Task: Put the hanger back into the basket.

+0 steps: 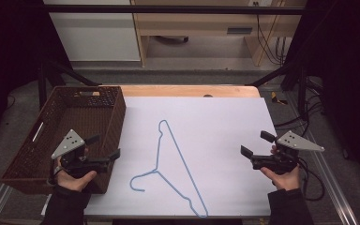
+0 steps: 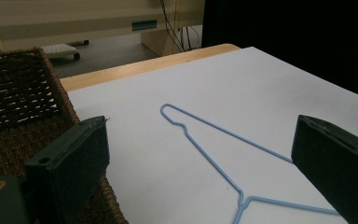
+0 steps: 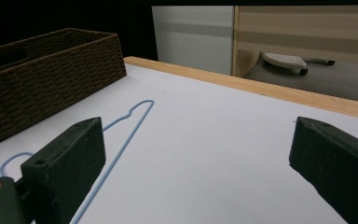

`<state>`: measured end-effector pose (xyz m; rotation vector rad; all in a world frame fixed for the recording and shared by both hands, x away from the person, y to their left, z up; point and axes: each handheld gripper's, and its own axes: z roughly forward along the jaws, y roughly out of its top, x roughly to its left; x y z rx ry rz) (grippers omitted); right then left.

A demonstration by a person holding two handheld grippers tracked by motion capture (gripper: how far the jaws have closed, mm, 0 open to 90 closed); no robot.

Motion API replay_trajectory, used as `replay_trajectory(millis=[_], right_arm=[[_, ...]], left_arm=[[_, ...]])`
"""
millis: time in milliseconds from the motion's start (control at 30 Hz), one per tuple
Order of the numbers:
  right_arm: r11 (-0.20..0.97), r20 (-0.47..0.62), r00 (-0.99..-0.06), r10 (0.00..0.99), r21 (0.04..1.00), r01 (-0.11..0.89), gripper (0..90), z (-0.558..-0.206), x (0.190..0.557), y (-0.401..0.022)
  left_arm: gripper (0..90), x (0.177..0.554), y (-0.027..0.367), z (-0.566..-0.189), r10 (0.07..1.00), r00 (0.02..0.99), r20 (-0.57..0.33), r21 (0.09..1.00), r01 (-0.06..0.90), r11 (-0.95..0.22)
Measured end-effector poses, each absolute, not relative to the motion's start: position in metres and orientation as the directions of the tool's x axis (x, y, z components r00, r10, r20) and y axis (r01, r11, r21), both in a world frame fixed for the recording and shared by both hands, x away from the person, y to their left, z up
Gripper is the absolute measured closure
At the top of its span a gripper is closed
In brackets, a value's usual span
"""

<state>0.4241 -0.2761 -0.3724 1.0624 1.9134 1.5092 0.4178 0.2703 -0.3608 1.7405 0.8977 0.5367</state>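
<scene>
Left gripper [image 1: 108, 146]: jaws spread wide, nothing between them, touching nothing; it hovers at the wicker basket's [image 1: 117, 117] right wall. Right gripper [image 1: 254, 143]: jaws equally wide apart and empty (held near the white sheet's [image 1: 225, 122] right edge). The blue wire hanger [image 1: 171, 164] lies flat on the sheet between both grippers, well apart from each, hook toward the basket. Bare sheet surrounds the hanger on all sides.
</scene>
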Motion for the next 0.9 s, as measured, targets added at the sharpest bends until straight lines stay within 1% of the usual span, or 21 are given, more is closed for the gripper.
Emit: replay_trajectory(millis=[133, 267, 433, 633, 767, 900], right_arm=[[0.114, 0.075, -0.578, 0.813, 0.952, 0.284, 4.7, -0.367, 0.422, -0.271], [0.131, 0.067, -0.591, 0.804, 0.949, 0.286, 4.9, -0.363, 0.419, -0.262], [0.181, 0.042, -0.610, 0.791, 0.937, 0.299, 5.7, -0.359, 0.417, -0.244], [0.232, 0.039, -0.652, 0.758, 0.917, 0.325, 6.2, -0.361, 0.417, -0.211], [0.286, 0.026, -0.686, 0.727, 0.897, 0.337, 6.8, -0.366, 0.418, -0.188], [0.337, 0.015, -0.709, 0.705, 0.873, 0.353, 9.1, -0.372, 0.416, -0.162]], left_arm=[[3.8, 0.417, 0.268, -0.361, 0.780, 0.622, -0.067, 0.936, 0.310, -0.166], [4.0, 0.414, 0.265, -0.360, 0.775, 0.628, -0.065, 0.938, 0.304, -0.168], [4.5, 0.413, 0.259, -0.361, 0.767, 0.639, -0.058, 0.936, 0.302, -0.181], [4.8, 0.413, 0.255, -0.362, 0.758, 0.650, -0.058, 0.934, 0.303, -0.189], [4.8, 0.412, 0.251, -0.363, 0.753, 0.656, -0.054, 0.932, 0.304, -0.198], [4.9, 0.413, 0.248, -0.365, 0.748, 0.661, -0.051, 0.930, 0.304, -0.205]])
